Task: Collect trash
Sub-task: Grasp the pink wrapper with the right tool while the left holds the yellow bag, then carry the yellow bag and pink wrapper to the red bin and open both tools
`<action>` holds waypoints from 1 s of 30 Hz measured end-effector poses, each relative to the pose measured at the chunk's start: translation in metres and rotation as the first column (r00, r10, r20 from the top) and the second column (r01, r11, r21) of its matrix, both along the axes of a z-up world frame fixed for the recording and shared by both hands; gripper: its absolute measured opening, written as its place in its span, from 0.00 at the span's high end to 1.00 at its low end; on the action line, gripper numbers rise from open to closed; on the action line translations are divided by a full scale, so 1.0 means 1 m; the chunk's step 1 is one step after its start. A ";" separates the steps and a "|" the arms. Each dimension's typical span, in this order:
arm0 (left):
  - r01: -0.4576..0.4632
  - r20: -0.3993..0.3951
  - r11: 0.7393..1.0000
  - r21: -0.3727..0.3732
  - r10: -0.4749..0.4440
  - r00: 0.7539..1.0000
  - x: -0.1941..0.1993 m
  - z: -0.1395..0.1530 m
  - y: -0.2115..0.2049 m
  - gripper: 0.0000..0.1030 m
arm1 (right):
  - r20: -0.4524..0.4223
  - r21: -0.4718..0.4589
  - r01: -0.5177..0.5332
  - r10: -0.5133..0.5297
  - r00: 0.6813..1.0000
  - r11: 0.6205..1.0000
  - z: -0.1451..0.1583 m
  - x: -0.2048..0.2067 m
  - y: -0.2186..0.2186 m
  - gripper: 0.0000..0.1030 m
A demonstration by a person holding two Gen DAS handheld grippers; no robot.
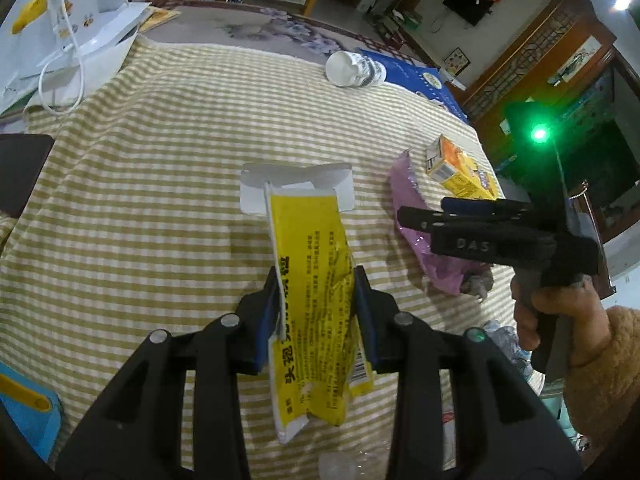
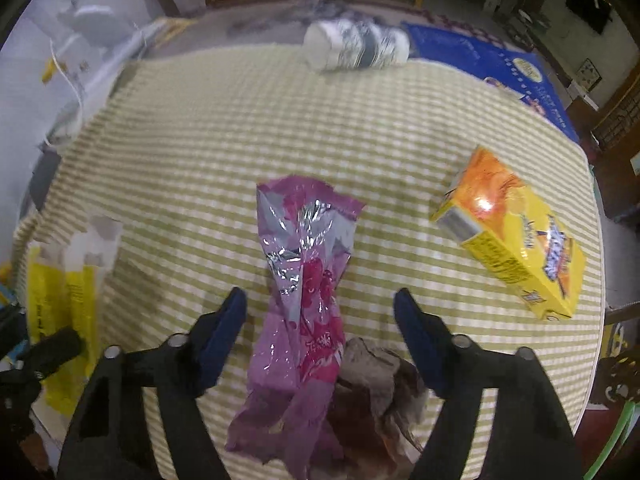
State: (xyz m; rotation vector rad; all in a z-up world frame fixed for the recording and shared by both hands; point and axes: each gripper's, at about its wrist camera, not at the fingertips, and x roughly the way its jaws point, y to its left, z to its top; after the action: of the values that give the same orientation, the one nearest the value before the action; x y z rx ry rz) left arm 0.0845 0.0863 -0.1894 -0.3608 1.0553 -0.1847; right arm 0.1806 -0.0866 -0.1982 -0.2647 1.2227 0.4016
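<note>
My left gripper (image 1: 316,312) is shut on a yellow packet (image 1: 316,280) with black print and holds it above the striped tablecloth (image 1: 160,200); the packet also shows in the right wrist view (image 2: 60,300). My right gripper (image 2: 320,320) is open, its jaws on either side of a purple foil wrapper (image 2: 304,280) lying on the cloth; the gripper also shows in the left wrist view (image 1: 420,210) over the wrapper (image 1: 408,196). A crumpled brown tissue (image 2: 376,376) lies beside the wrapper. A yellow-orange carton (image 2: 516,236) lies to the right.
A white paper cup (image 2: 352,46) lies on its side at the far edge, next to a blue book (image 2: 488,64). A white plastic tray piece (image 1: 296,184) lies mid-table. White appliance and cable (image 1: 72,32) stand far left. A dark slab (image 1: 20,172) sits at the left edge.
</note>
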 end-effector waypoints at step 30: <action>0.068 0.151 0.998 -0.013 -0.065 0.986 -0.028 0.061 -0.060 0.67 | 0.157 0.336 0.156 -0.219 0.963 0.929 0.113 -0.125 -0.105 0.77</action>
State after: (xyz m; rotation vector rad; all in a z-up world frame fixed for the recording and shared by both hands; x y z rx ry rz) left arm 0.0563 0.0265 -0.1282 -0.3229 0.9180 -0.2774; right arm 0.0557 -0.1921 -0.0856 0.0940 0.9644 0.3916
